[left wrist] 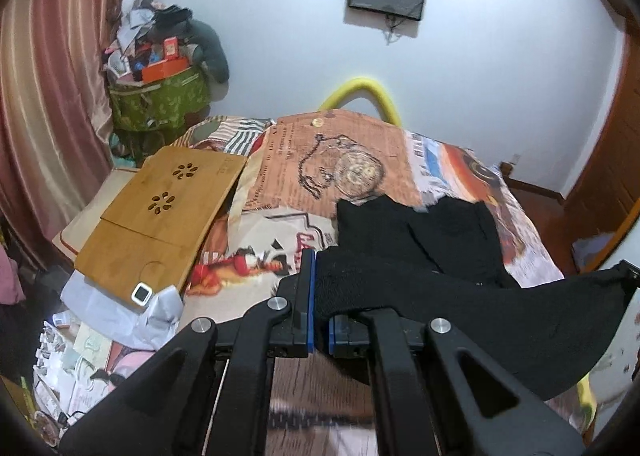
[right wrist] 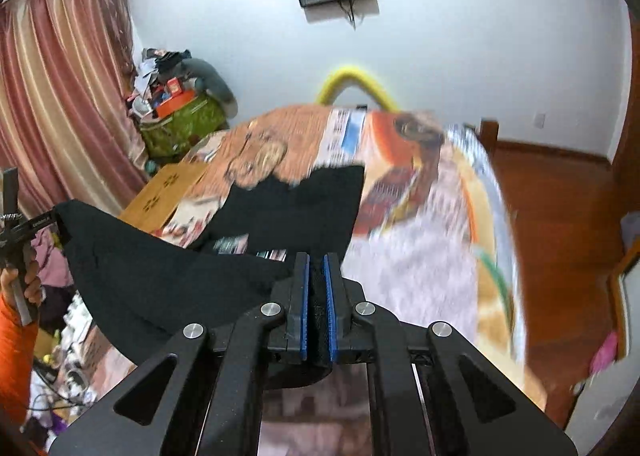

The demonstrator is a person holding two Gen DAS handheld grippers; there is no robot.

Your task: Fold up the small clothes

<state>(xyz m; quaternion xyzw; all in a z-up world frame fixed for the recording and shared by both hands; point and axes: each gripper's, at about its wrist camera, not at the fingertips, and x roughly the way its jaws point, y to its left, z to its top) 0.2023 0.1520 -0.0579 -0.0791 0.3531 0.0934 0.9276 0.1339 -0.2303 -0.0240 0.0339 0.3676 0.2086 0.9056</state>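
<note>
A small black garment (left wrist: 460, 288) hangs stretched between my two grippers above the bed. My left gripper (left wrist: 320, 276) is shut on its left edge. My right gripper (right wrist: 317, 276) is shut on the other edge, with black cloth (right wrist: 160, 280) pinched between the blue pads. The far part of the garment (left wrist: 420, 232) rests on the patterned bedspread (left wrist: 340, 159). The right gripper shows at the right edge of the left wrist view (left wrist: 628, 272); the left gripper shows at the left edge of the right wrist view (right wrist: 52, 217).
A bamboo lap desk (left wrist: 160, 215) lies on the bed's left side, with papers and clutter below it. A green bag piled with boxes (left wrist: 160, 95) stands by the curtain. A yellow tube (left wrist: 364, 91) arches behind the bed. Wooden floor (right wrist: 560, 215) lies to the right.
</note>
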